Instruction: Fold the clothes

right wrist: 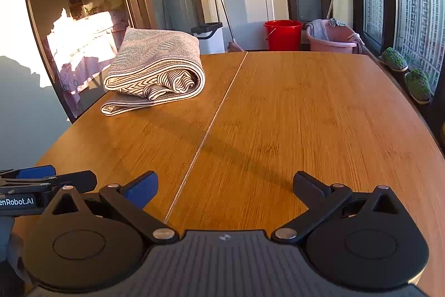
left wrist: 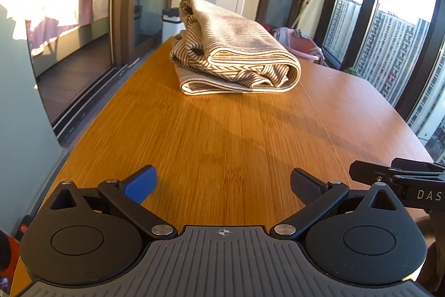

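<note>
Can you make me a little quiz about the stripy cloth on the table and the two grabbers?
1. True or false: the left gripper is shut on the striped garment.
2. Where does the garment lie on the wooden table? A) near the grippers B) at the far left part C) on the floor
3. Fill in: past the table's far edge, beside the pink basin, stands a ____ bucket.

Key
1. False: both it and the right gripper are open, holding nothing, well short of the garment.
2. B
3. red
</note>
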Demonstrator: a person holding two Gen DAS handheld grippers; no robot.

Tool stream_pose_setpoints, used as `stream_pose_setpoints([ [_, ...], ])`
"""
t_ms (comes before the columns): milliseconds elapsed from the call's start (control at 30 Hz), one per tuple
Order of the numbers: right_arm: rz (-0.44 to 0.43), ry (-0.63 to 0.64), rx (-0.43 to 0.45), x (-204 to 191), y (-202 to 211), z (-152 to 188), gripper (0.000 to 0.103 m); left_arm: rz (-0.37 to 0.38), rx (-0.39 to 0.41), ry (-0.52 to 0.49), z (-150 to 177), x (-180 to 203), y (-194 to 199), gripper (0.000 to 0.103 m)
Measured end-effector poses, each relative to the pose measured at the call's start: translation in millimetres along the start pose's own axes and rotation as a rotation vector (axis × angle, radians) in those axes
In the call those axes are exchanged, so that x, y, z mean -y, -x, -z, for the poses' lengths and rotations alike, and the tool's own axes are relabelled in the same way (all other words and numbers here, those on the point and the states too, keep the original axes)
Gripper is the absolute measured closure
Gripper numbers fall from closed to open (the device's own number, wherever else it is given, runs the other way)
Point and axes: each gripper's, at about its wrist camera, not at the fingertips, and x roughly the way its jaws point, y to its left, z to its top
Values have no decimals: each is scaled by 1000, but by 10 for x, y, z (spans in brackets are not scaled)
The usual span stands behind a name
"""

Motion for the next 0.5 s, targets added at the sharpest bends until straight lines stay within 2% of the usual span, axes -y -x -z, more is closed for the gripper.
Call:
stream_pose_setpoints([
  [500, -11, 3, -1, 9, 1, -3, 0, 1, 5, 8, -4, 1, -16, 0],
])
